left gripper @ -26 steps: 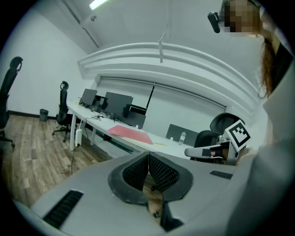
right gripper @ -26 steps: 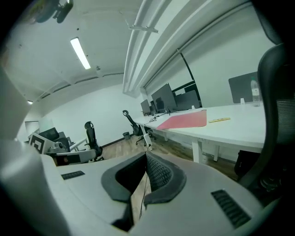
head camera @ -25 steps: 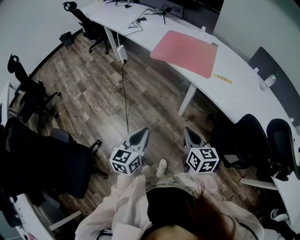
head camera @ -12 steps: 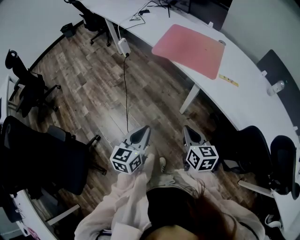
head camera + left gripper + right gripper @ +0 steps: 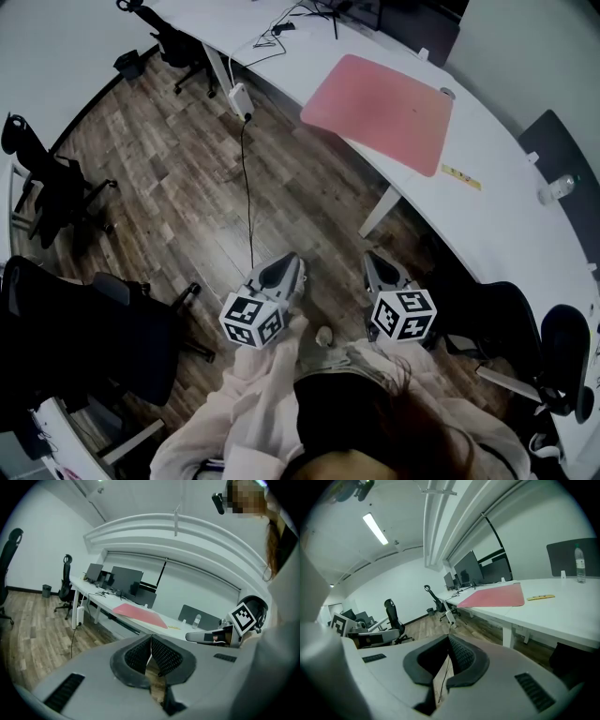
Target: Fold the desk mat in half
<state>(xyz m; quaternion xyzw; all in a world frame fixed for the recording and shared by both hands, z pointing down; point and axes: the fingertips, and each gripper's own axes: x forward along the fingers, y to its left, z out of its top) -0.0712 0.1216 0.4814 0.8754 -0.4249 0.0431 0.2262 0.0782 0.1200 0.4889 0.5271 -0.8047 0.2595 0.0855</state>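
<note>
The pink desk mat (image 5: 378, 98) lies flat on the long white desk (image 5: 506, 202), well ahead of both grippers. It also shows far off in the left gripper view as a pink desk mat (image 5: 140, 614) and in the right gripper view as a pink mat (image 5: 494, 596). My left gripper (image 5: 282, 272) and right gripper (image 5: 379, 266) are held side by side over the wooden floor, near the person's body. Both are shut with nothing between the jaws. The left gripper (image 5: 150, 641) and the right gripper (image 5: 449, 643) both point toward the desk.
A black cable (image 5: 247, 187) hangs from a white power strip (image 5: 241, 101) at the desk's edge. A yellow strip (image 5: 460, 175) and a bottle (image 5: 553, 187) lie right of the mat. Black office chairs (image 5: 56, 192) stand at the left and one chair (image 5: 497, 323) at the right. Monitors (image 5: 124, 581) sit on the desk.
The view has shifted toward the desk, and the mat now appears a little lower and larger. Both grippers stay shut and keep their place before the body.
</note>
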